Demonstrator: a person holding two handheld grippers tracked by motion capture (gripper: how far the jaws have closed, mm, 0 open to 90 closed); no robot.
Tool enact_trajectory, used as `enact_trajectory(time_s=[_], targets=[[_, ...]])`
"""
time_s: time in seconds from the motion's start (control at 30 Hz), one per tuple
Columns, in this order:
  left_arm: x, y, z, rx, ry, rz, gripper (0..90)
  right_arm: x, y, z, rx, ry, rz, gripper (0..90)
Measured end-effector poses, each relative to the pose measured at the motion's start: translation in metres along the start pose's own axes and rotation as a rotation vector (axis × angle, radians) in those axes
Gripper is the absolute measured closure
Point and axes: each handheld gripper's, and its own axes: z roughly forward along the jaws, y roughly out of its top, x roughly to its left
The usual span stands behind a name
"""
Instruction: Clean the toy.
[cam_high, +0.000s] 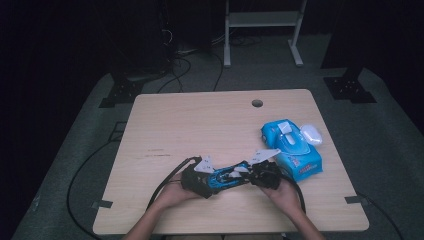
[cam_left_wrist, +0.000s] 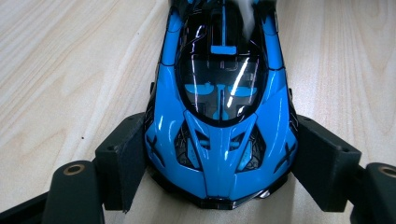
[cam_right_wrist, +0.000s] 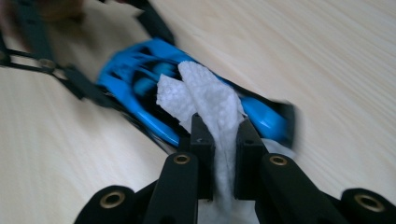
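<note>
- No writing can be read; the red print on the blue wipes pack (cam_high: 292, 146) is too small to make out.
- The blue toy car (cam_high: 227, 177) lies near the front edge of the bench (cam_high: 200, 120), between both claws.
- The left gripper view shows its nose and windscreen: the left claw (cam_left_wrist: 224, 161) clamps the car's front from both sides.
- The right gripper view shows the right claw (cam_right_wrist: 219, 140) pinching a white wipe (cam_right_wrist: 205, 100) draped on the car.
- The bench is pale wood with a cable hole (cam_high: 257, 103); grey floor, dark surroundings, a white rack (cam_high: 262, 27) behind.
</note>
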Motion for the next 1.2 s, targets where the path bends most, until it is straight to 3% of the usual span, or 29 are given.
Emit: enact_trajectory(time_s=[0.07, 0.13, 0.2, 0.33, 0.4, 0.5, 0.57, 0.63, 0.73, 0.8, 0.9, 0.97, 1.1, 1.2], targets=[[0.0, 0.0, 0.0, 0.0, 0.001, 0.002, 25.2, 0.012, 0.006, 0.007, -0.028, 0.037, -0.043, 80.9], [0.0, 0.0, 0.0, -0.001, 0.002, 0.002, 25.2, 0.019, 0.013, 0.014, -0.023, 0.1, -0.051, 80.8], [-0.001, -0.001, 0.0, -0.004, 0.004, 0.0, 25.3, 0.02, 0.013, 0.013, -0.017, 0.089, -0.075, 80.8], [0.0, -0.001, 0.0, -0.004, 0.003, 0.003, 25.2, -0.002, 0.003, 0.0, 0.005, -0.007, -0.009, 80.8], [-0.001, 0.0, 0.0, -0.002, 0.002, 0.002, 25.3, -0.006, 0.0, -0.002, -0.017, 0.029, 0.035, 80.9], [0.0, 0.0, 0.0, -0.001, 0.001, 0.003, 25.3, 0.013, 0.007, 0.009, -0.028, 0.071, -0.024, 80.8], [0.0, 0.0, 0.0, 0.002, 0.002, 0.006, 25.3, 0.025, 0.016, 0.02, -0.014, 0.144, -0.046, 80.7], [-0.001, -0.001, -0.001, -0.001, 0.006, 0.006, 25.3, 0.032, 0.02, 0.027, 0.0, 0.138, -0.079, 80.6], [-0.001, -0.002, -0.003, -0.004, 0.002, 0.004, 25.0, 0.021, 0.019, 0.02, -0.006, 0.125, -0.04, 80.6], [0.001, -0.003, -0.004, -0.001, -0.004, 0.007, 25.0, 0.009, 0.016, 0.011, -0.005, 0.081, -0.011, 80.6], [0.0, -0.002, -0.003, 0.004, 0.0, 0.01, 25.2, 0.002, 0.015, 0.01, 0.004, 0.089, 0.028, 80.6], [0.0, -0.002, -0.003, 0.004, 0.0, 0.008, 25.4, 0.01, 0.02, 0.016, -0.001, 0.1, 0.004, 80.7], [-0.001, -0.002, -0.003, 0.002, 0.003, 0.008, 25.4, 0.031, 0.034, 0.041, 0.03, 0.203, -0.03, 80.5], [0.0, -0.004, -0.004, -0.001, -0.003, 0.01, 25.4, 0.037, 0.042, 0.05, 0.044, 0.212, -0.034, 80.5]])
